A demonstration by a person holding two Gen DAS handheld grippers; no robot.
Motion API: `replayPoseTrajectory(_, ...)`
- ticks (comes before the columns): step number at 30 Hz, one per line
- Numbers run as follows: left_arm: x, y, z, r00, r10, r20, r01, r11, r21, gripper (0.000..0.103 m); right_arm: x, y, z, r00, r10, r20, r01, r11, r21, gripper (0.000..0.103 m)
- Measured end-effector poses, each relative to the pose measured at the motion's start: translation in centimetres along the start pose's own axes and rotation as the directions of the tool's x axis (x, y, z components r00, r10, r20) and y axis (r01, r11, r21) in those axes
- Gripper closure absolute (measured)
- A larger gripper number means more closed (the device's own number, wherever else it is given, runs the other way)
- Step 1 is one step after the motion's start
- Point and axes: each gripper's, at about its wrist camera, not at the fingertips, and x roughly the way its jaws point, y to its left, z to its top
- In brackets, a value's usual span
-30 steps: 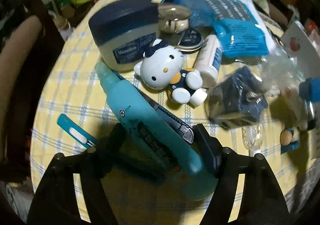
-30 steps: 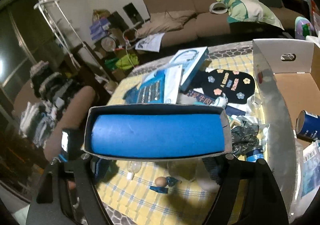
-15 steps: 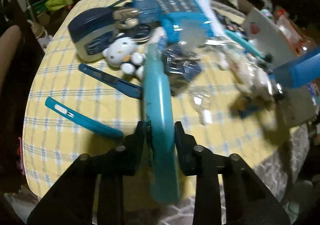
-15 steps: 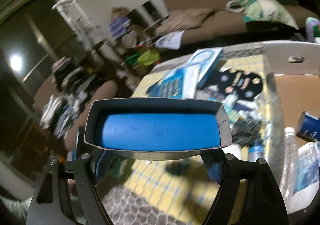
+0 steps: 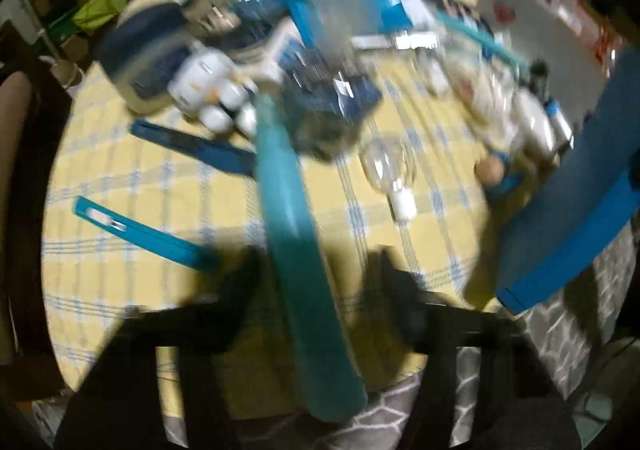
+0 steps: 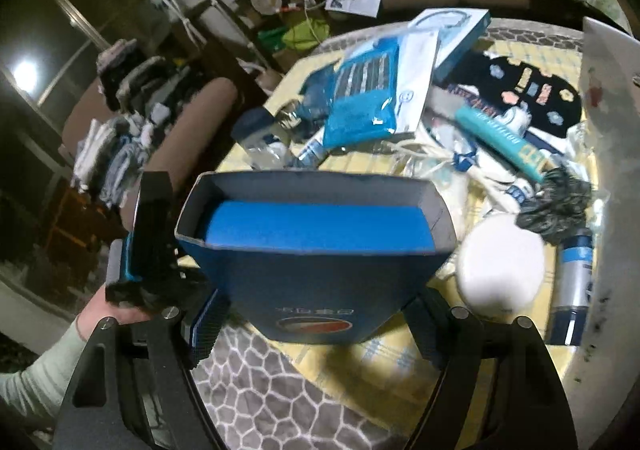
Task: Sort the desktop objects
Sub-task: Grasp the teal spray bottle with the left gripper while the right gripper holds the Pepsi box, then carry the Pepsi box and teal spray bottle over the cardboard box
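My left gripper (image 5: 316, 282) holds a long teal bottle (image 5: 296, 250) lifted over the yellow checked tablecloth (image 5: 152, 185); the view is blurred and the jaws look wider than the bottle. My right gripper (image 6: 316, 310) is shut on an open blue box (image 6: 316, 250) with a blue liner, held above the table's near edge. The box also shows at the right of the left wrist view (image 5: 572, 217). The left gripper appears at the left of the right wrist view (image 6: 148, 234).
A Vaseline jar (image 5: 140, 49), a white cat figure (image 5: 204, 85), a dark blue knife (image 5: 188, 141), a teal strip (image 5: 140, 234), a clear bulb (image 5: 388, 173) and blue packets (image 6: 364, 97) crowd the table. A white cardboard box (image 6: 612, 169) stands right.
The left gripper lifted the teal bottle off the table and swung it up and right; its jaws now look wider. The right gripper tilted the blue box down toward the table.
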Motion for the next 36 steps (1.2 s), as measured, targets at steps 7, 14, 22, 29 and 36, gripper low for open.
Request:
replayPoseTrajectory(7,-0.7,2.0,-0.9,0.995,-0.085,0.056,0.090,0.990,-0.104,0.075,3.9,-0.6,0.6,0.999,-0.041,0.013,0.040,0.998,0.056,0.019)
replayPoseTrajectory(14,-0.5,1.9,-0.8,0.997,-0.053,0.054,0.058,0.993,-0.103,0.076,8.6,0.5,-0.3,0.985,-0.162,-0.062,0.162,0.987,-0.007,0.015)
replayPoseTrajectory(22,-0.5,1.4,-1.1,0.997,-0.021,0.071,0.028,0.995,-0.098,0.075,10.2,1.0,-0.1,0.970,-0.235,-0.060,0.236,0.972,0.009,0.009)
replayPoseTrajectory(29,0.0,0.6,-0.7,0.997,0.012,0.075,-0.006,0.997,-0.080,0.074,11.7,2.6,-0.1,0.927,-0.371,-0.047,0.365,0.925,-0.105,0.010)
replayPoseTrajectory(36,-1.5,2.1,-1.1,0.989,-0.066,0.133,0.085,0.986,-0.141,0.076,7.4,0.8,0.5,0.961,-0.275,0.010,0.275,0.961,-0.034,0.019)
